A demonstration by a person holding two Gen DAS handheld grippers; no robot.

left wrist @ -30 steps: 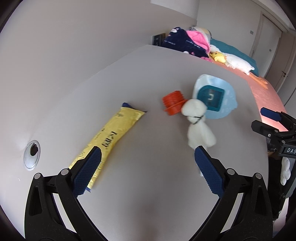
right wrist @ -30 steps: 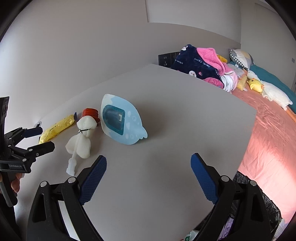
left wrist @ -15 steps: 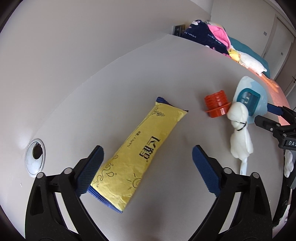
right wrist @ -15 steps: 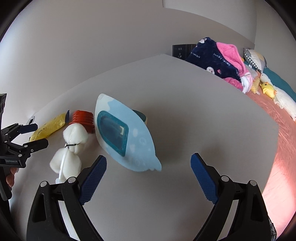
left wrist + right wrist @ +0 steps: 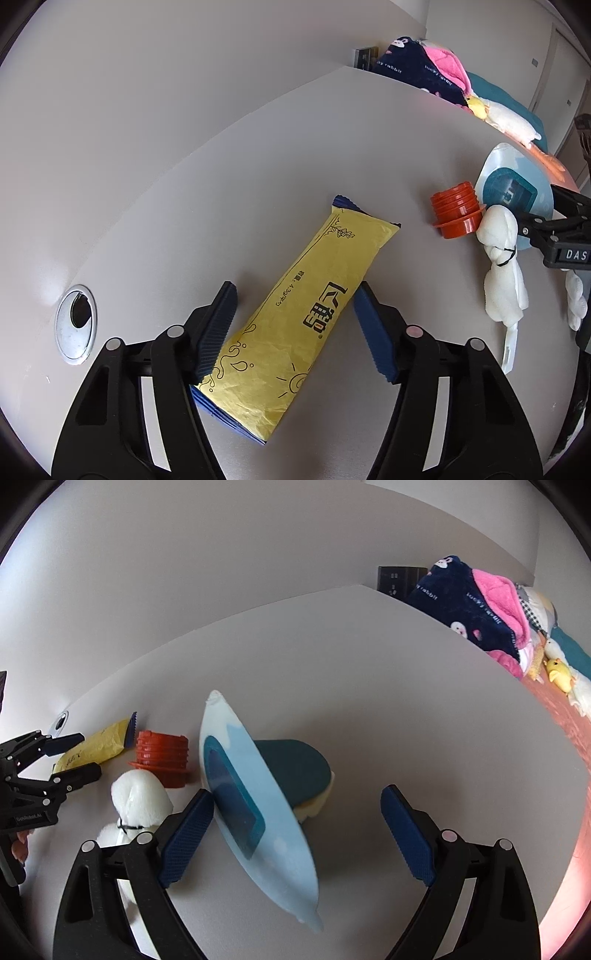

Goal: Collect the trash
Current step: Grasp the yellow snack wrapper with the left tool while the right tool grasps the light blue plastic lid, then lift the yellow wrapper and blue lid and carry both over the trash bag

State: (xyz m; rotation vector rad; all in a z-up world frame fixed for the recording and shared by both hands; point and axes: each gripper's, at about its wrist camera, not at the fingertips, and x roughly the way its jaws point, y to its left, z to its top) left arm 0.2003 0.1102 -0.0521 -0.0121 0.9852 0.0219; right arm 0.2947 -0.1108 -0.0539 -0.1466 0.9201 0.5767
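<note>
Left gripper [image 5: 295, 328] half-closed, straddling yellow packet [image 5: 299, 310]; right gripper [image 5: 295, 834] spread wide around blue package [image 5: 258, 808].

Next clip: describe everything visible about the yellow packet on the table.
The yellow packet is a long, crinkled foil-like wrapper with black printing and dark blue crimped ends. It lies flat and diagonal on the grey table, unopened as far as shows. The left hand-held gripper straddles it, open, fingers alongside both edges.

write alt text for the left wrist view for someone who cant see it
The open left gripper straddles a yellow snack wrapper lying flat on a grey table. To the right lie an orange threaded cap, a white tied bag and a light blue package.
</note>
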